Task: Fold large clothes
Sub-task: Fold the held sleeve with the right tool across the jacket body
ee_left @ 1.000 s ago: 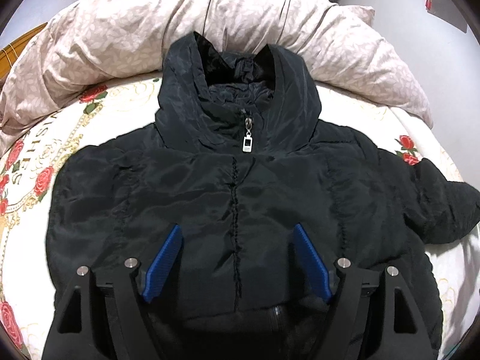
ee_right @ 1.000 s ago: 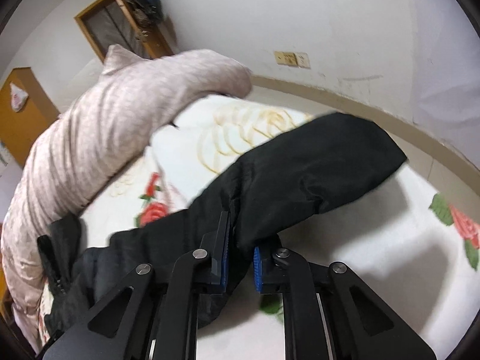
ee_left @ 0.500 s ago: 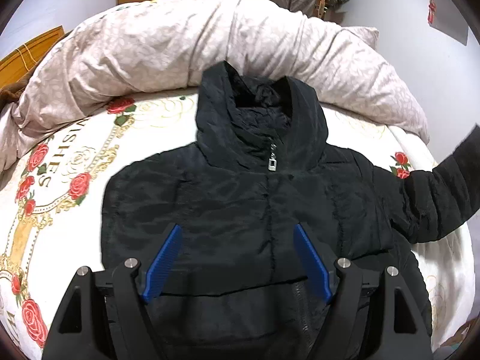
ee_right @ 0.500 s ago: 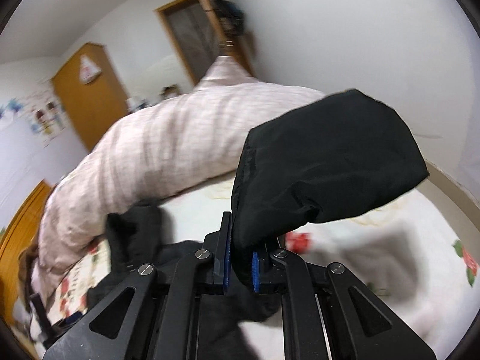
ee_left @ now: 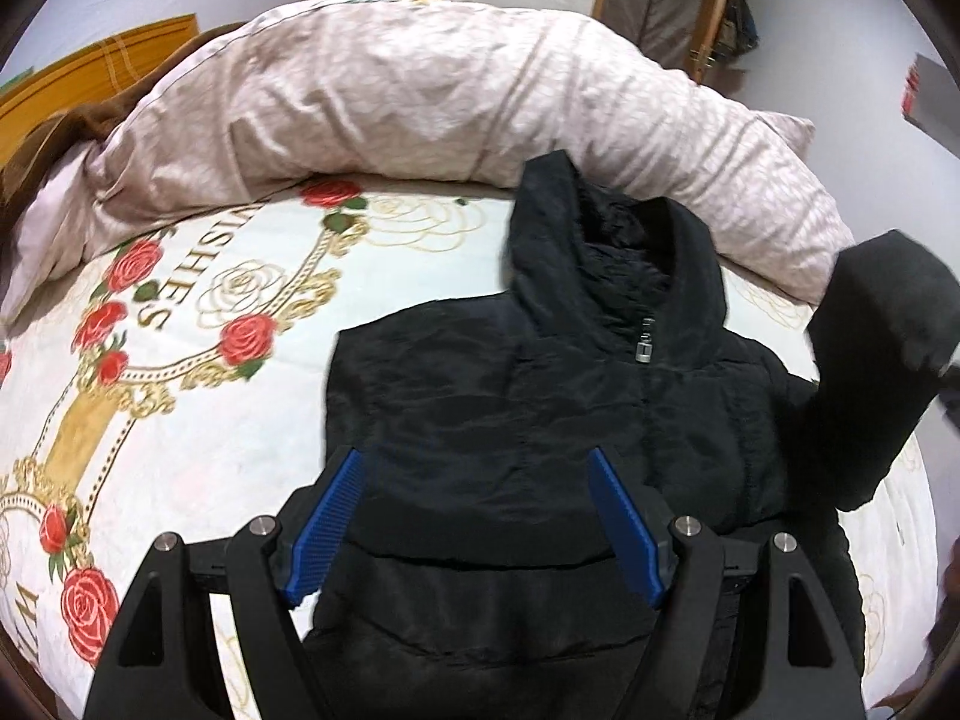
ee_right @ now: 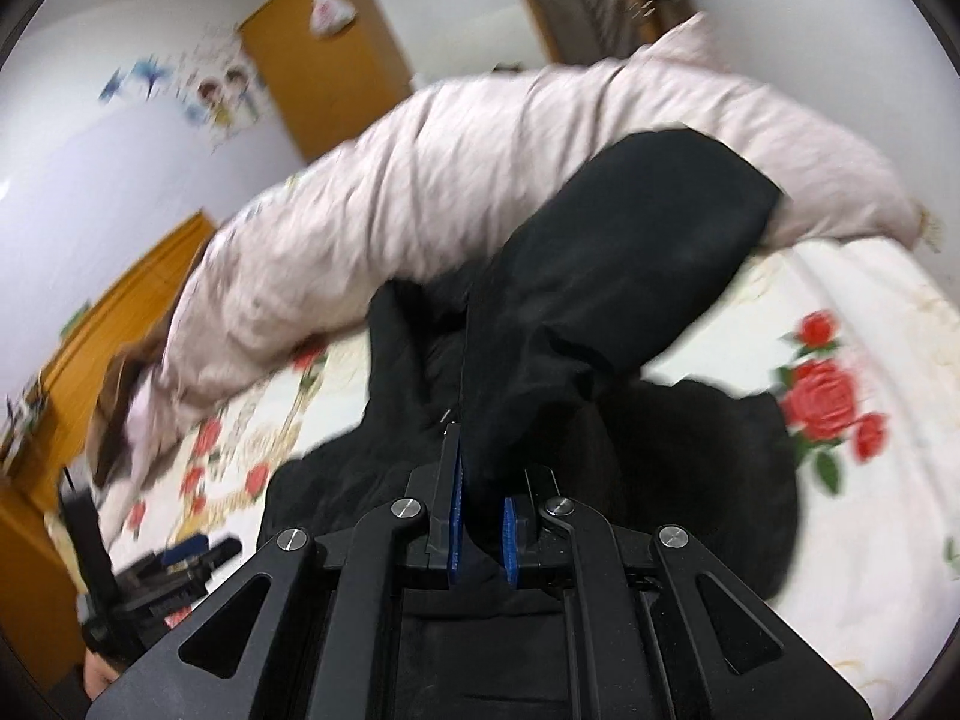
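The right gripper (ee_right: 480, 516) is clamped on the black sleeve (ee_right: 624, 276), which is held raised at the centre of its frame. The left gripper (ee_left: 474, 516) is spread wide, holding nothing, over the jacket (ee_left: 540, 396) laid flat at centre frame on the rose-printed sheet (ee_left: 180, 360). A pale quilt (ee_left: 420, 96) is bunched across the upper frame.
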Demonstrator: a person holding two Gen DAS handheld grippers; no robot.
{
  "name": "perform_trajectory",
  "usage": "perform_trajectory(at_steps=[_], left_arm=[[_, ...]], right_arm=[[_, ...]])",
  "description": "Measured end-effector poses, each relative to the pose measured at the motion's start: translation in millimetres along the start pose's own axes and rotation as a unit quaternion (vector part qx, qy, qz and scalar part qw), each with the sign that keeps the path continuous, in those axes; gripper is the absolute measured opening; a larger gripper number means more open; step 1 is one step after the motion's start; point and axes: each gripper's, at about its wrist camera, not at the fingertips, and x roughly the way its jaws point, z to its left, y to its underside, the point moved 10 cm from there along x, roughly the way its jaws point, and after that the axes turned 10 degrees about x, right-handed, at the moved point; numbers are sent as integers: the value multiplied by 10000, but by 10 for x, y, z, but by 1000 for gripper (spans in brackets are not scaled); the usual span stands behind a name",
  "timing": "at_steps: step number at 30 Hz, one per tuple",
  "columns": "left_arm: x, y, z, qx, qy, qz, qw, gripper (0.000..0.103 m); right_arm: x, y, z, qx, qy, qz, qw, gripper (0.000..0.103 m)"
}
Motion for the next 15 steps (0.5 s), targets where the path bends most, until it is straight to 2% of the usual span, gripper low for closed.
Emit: perform_trajectory(at_steps=[10,13,15], left_arm=[[156,237,370,-425,-57,127,9990,78],[158,235,405,-485,-32,128,9987,78],[135,193,395,-499,-5,92,9987,78]], right_arm=[[1025,1027,197,-447,87,1190,9918,10],[1129,1150,164,-515,130,1344,9895,14],[1104,1164,190,-485,-35,1386,9892,28]])
